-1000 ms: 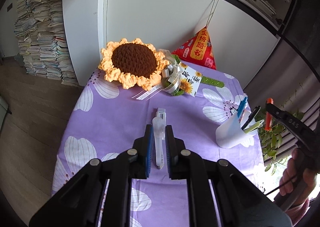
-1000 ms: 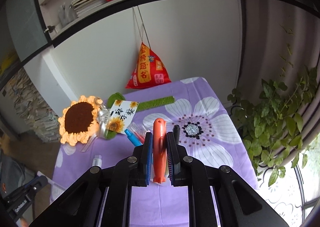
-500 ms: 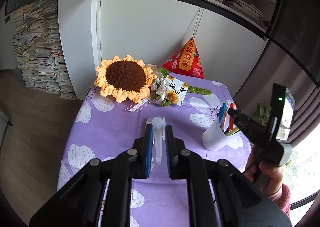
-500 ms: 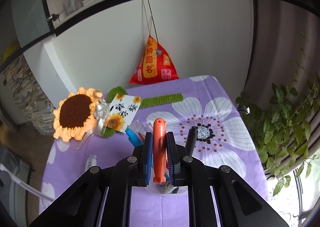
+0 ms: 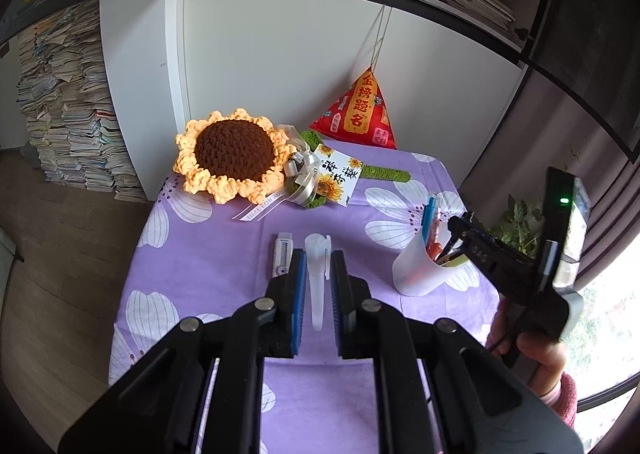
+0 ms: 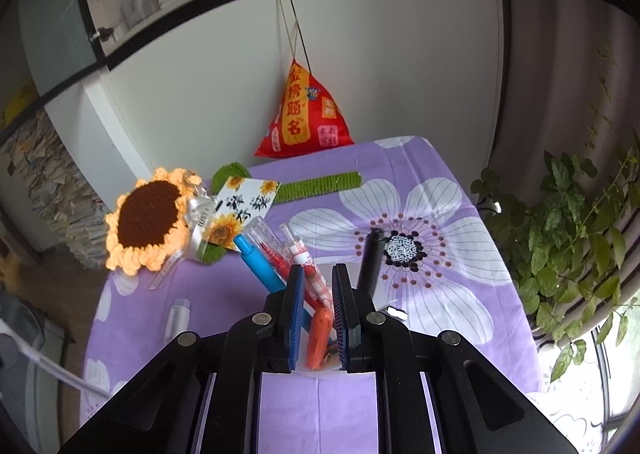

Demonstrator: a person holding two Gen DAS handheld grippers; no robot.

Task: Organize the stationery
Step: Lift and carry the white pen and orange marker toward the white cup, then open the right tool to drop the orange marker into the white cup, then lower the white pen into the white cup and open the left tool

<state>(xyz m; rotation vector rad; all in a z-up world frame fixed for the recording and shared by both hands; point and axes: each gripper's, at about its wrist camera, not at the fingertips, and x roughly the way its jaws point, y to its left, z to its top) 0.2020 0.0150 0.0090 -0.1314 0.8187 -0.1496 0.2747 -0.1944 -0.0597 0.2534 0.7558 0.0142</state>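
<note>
Left gripper (image 5: 319, 274) is clamped on a white translucent pen (image 5: 317, 278), held up over the purple floral tablecloth (image 5: 208, 270). Right gripper (image 6: 314, 294) pinches an orange pen (image 6: 319, 338), lowered into the white pen cup (image 5: 416, 274) beside blue and black pens. Small utility knife (image 5: 282, 254) lies nearby.

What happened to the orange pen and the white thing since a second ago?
The right tool lowered the orange pen into the white cup, among the other pens. The left tool lifted the clear white pen off the purple tablecloth, uncovering a small white cutter. Both tools stayed shut; the crochet sunflower didn't move.
</note>
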